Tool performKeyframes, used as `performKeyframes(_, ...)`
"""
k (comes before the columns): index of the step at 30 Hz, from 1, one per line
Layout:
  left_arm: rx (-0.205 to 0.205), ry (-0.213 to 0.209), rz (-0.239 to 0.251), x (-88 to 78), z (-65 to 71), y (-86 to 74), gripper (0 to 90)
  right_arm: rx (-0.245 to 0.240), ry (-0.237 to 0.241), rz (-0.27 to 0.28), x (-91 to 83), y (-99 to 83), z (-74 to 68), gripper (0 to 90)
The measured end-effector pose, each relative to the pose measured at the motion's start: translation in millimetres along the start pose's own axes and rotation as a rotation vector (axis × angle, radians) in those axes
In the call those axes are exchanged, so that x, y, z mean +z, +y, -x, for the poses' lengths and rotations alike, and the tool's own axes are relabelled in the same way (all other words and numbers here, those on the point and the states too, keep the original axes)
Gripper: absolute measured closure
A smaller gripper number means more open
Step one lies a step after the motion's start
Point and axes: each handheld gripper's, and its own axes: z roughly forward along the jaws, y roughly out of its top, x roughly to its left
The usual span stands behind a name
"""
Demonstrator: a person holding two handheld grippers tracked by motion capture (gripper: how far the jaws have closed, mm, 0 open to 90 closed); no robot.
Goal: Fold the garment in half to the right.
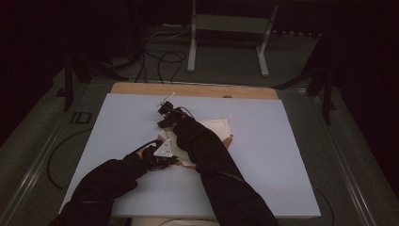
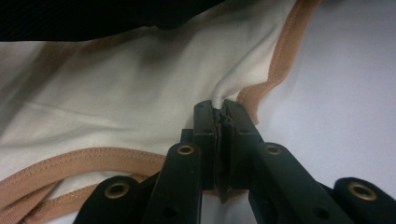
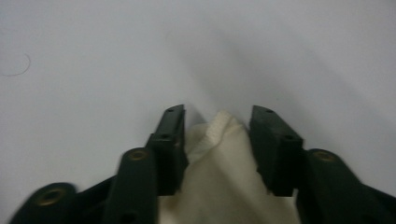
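You're working on a pale board laid over a wooden table, in a dark room with grey floor. A white stand sits on the floor at 12 o'clock beyond the table, and black cables loop on the floor at about 11.

The cloth, cream with a tan hem, lies near the board's middle. Your right sleeve crosses over it and hides much of it from above.

Your left gripper is at the cloth's 7 o'clock corner, its jaws pressed together on a pinch of fabric beside the hem.

Your right gripper is at the cloth's 10 o'clock edge. Its jaws stand apart with a bunched fold between them; the fold seems to brush the pads, but the blur makes that uncertain.
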Motion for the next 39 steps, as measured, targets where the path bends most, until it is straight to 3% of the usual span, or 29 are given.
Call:
performKeyframes(3,0.0,0.001,0.0,0.1,0.1,0.2,86.0,-0.011,-0.008,-0.006,-0.7,-0.1,-1.7,67.0)
performKeyframes(5,-0.002,0.0,-0.003,0.0,0.0,0.7,86.2,-0.009,-0.01,-0.018,-2.1,0.2,-0.8,80.0)
performKeyframes(8,-0.001,0.001,-0.004,0.0,-0.2,0.8,86.4,-0.013,-0.002,-0.02,-2.7,0.0,0.1,86.6)
performKeyframes(15,-0.025,-0.01,0.0,-0.4,-2.2,0.6,86.8,-0.027,0.005,0.002,-8.1,-1.0,0.7,88.1)
performKeyframes(23,0.01,0.003,-0.025,-2.3,-1.3,5.9,86.9,-0.028,0.006,0.041,-21.5,1.1,2.1,88.2)
performKeyframes(39,0.037,0.004,-0.026,-9.2,0.7,14.9,87.0,-0.049,0.02,0.103,-55.2,-2.8,4.6,88.2)
